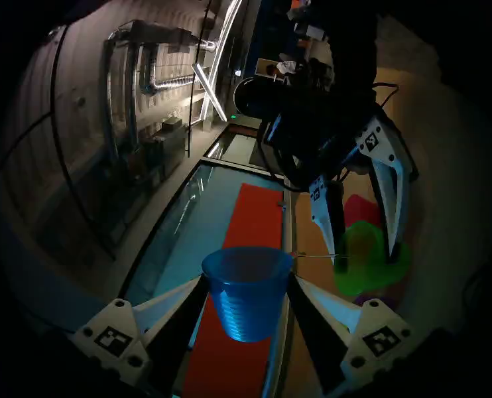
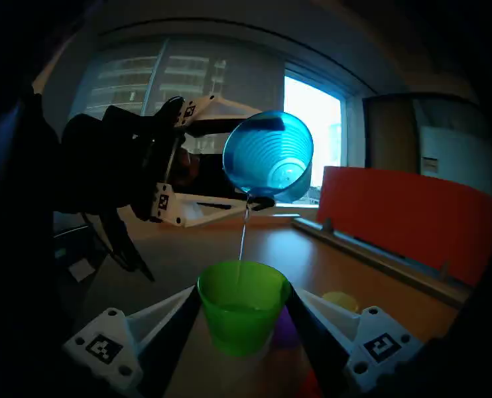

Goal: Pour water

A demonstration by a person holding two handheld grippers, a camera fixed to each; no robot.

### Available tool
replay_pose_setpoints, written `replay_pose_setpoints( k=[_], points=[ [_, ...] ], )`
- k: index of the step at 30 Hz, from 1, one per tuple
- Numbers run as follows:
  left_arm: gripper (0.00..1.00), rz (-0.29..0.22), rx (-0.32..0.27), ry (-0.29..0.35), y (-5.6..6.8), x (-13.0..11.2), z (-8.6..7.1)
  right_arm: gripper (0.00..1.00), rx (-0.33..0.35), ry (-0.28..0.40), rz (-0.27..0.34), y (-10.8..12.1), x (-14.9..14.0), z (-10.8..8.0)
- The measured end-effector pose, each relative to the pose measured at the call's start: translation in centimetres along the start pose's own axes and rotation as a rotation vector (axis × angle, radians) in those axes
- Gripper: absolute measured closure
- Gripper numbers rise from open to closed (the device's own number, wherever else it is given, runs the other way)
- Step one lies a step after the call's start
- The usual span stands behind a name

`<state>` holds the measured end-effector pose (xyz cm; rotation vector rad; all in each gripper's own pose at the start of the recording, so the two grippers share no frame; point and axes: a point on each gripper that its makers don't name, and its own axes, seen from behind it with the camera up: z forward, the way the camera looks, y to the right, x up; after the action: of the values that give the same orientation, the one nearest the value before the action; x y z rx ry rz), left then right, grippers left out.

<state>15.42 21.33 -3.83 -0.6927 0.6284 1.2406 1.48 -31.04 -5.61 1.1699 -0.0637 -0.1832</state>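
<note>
Your left tongs (image 1: pixel 247 284) grip the ribbed translucent blue cup (image 2: pixel 268 156), tipped; a thin water stream (image 2: pixel 243 232) falls into the green cup (image 2: pixel 243 315) your right tongs (image 2: pixel 244 295) hold.

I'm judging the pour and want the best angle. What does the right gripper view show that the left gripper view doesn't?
Right gripper view: inside the tipped blue cup, a thin stream falling from its lip, some water pooled in the green cup. Left gripper view: the blue cup's ribbed outside, and the right gripper from outside, fingers around the green cup. Shared: both cups, each gripped, and the red panel.
</note>
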Motion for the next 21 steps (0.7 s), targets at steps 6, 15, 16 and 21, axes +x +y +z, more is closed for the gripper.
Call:
replay_pose_setpoints(
  k=[6, 15, 16, 21],
  points=[
    [0.16, 0.004, -0.001, 0.0, 0.04, 0.09, -0.08, 0.1, 0.0, 0.0, 0.0, 0.01, 0.06, -0.04],
    [0.16, 0.022, 0.001, 0.001, -0.1, 0.13, -0.07, 0.1, -0.001, -0.001, -0.001, -0.03, 0.01, -0.07],
    [0.16, 0.025, 0.001, 0.001, -0.07, 0.13, -0.07, 0.1, -0.001, -0.001, -0.001, -0.03, 0.02, -0.08],
    [0.16, 0.03, 0.002, 0.0, -0.06, 0.17, -0.07, 0.09, -0.001, 0.0, 0.0, -0.04, 0.09, -0.11]
  ],
)
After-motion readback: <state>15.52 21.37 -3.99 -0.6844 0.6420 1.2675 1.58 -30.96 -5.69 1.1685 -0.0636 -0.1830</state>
